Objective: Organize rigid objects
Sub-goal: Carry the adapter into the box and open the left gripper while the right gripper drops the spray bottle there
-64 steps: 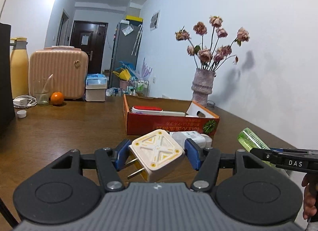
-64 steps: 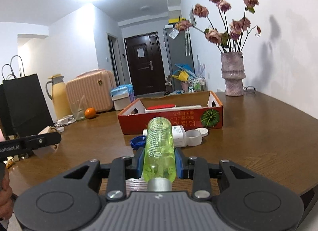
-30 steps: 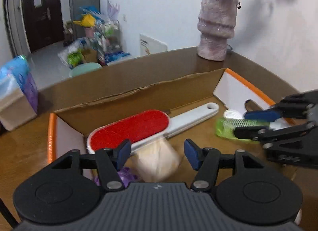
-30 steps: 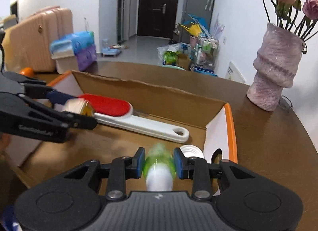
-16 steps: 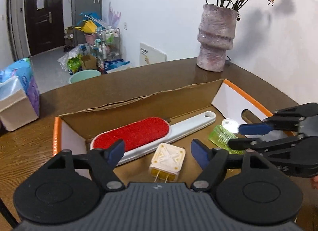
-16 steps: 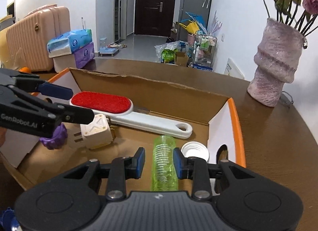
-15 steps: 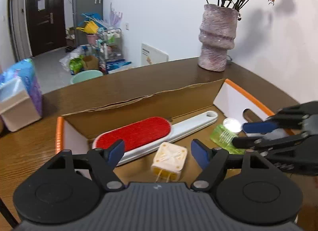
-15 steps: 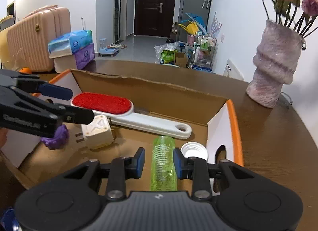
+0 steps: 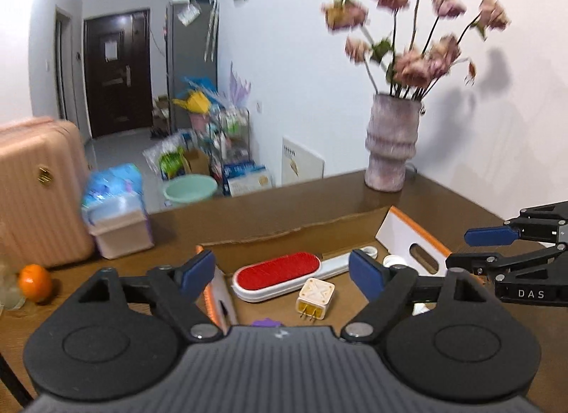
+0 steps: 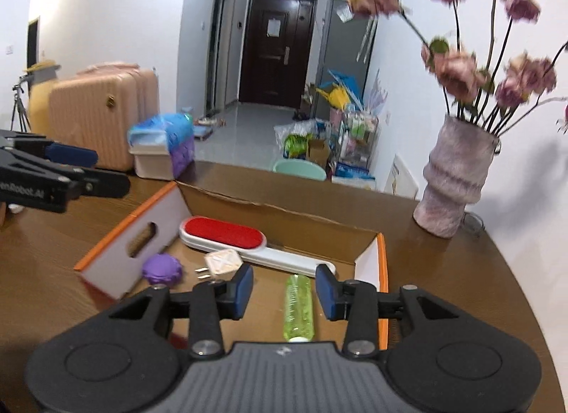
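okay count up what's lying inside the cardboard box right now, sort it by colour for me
Red and white: 1, the lint brush
Cream: 1, the plug adapter
Green: 1, the bottle
Purple: 1, the round lid
White: 1, the cap
Total: 5 in the cardboard box

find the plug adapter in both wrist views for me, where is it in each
Left wrist: the plug adapter lies on the box floor, lower centre, between the open left tongs, just below the red lint brush.
Right wrist: the plug adapter sits left of centre, between the purple cap and the green bottle, prongs pointing left.
Shared landmark: the red lint brush, directly behind the adapter in both.
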